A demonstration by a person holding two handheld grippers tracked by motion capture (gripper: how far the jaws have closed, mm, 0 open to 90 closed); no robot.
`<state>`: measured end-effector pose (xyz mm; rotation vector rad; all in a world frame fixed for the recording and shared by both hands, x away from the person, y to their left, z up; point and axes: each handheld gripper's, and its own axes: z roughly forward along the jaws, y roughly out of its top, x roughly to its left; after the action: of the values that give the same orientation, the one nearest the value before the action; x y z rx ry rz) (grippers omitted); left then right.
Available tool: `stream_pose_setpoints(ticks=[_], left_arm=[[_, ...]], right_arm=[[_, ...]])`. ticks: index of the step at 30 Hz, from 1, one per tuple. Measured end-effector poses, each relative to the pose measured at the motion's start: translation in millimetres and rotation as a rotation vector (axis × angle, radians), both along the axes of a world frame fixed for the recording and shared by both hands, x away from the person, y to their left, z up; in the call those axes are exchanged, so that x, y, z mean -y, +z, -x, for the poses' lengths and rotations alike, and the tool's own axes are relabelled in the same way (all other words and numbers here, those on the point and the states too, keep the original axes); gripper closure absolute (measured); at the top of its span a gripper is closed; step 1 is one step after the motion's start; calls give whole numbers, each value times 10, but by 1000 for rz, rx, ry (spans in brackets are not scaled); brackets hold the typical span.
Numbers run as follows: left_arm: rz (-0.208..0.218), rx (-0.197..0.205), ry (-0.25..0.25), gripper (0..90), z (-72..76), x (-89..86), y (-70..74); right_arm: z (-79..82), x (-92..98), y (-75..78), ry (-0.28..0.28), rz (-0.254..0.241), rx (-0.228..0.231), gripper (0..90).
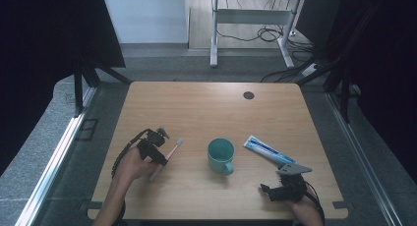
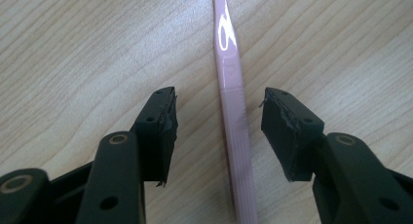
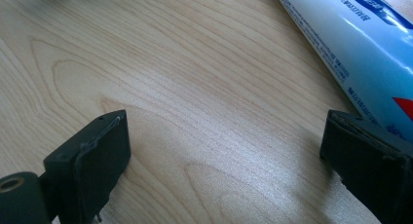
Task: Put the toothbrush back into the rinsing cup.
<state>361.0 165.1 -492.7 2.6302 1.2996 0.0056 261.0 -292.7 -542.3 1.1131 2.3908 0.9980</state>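
A pink toothbrush (image 1: 170, 154) lies on the wooden table (image 1: 206, 108), left of a teal mug (image 1: 221, 155). My left gripper (image 1: 158, 150) is over its handle, open, and the pink handle (image 2: 233, 112) runs between the two jaws without touching either. A blue and white toothpaste tube (image 1: 269, 151) lies right of the mug. My right gripper (image 1: 284, 183) stands open near the table's front right, with bare wood between its jaws and the toothpaste tube (image 3: 360, 44) beside its right jaw.
A dark round grommet (image 1: 248, 95) sits in the table near its far edge. Beyond the table stand a white desk frame (image 1: 214, 39) and loose cables (image 1: 268, 34) on the floor. Black curtains hang at both sides.
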Motion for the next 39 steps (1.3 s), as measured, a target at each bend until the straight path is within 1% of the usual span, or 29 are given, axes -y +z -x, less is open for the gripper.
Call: stream_pose_setpoints(ticks=[1, 3, 4, 5, 6, 7, 10, 11, 13, 14, 16, 19, 21, 23, 26, 29, 31, 34, 36, 39], left_arm=[[-1, -3, 1, 495, -10, 9, -2], [-11, -13, -6, 503, -46, 27, -10], [-12, -12, 0, 512, -52, 36, -13], [-21, -19, -10, 517, -69, 41, -12], [-15, -19, -2, 528, -75, 55, -17], [-23, -22, -12, 537, -89, 61, -14], [-24, -28, -11, 567, -114, 98, -18], [-30, -35, -21, 577, -127, 105, -17], [-24, -35, -12, 592, -129, 119, -22], [-28, -45, -15, 592, -145, 132, -23], [-33, -59, -14, 626, -171, 153, -28], [-43, -71, -3, 644, -203, 179, -41], [-42, -75, 4, 657, -212, 192, -51], [-48, -78, 3, 669, -217, 196, -52], [-68, -89, 8, 688, -229, 225, -65], [-77, -87, 12, 692, -234, 248, -77], [-94, -87, 14, 704, -238, 267, -75], [-123, -87, 9, 748, -238, 301, -75], [-130, -93, 8, 772, -240, 319, -73], [-140, -93, 6, 782, -241, 337, -74]], right_arm=[[0, 0, 0, 0, 0, 1, 38], [0, 0, 0, 0, 0, 1, 38], [0, 0, 0, 0, 0, 0, 38], [0, 0, 0, 0, 0, 1, 38], [0, 0, 0, 0, 0, 1, 38], [0, 0, 0, 0, 0, 0, 38], [0, 0, 0, -1, 0, 1, 38], [0, 0, 0, 0, 0, 1, 38], [0, 0, 0, 0, 0, 1, 38], [0, 0, 0, -1, 0, 1, 38], [0, 0, 0, -1, 0, 1, 38], [0, -1, 0, -1, -1, 0, 38], [0, 0, 0, -1, 0, 1, 38], [0, 0, 0, -1, -1, 0, 38], [0, 0, 0, -1, -1, 0, 38], [0, 0, 0, -1, -1, 0, 38], [-1, 0, 0, -1, -1, 1, 38], [0, 0, 0, -1, -1, 0, 38], [0, 0, 0, -1, -1, 0, 38], [0, 0, 0, -1, -1, 0, 38]])
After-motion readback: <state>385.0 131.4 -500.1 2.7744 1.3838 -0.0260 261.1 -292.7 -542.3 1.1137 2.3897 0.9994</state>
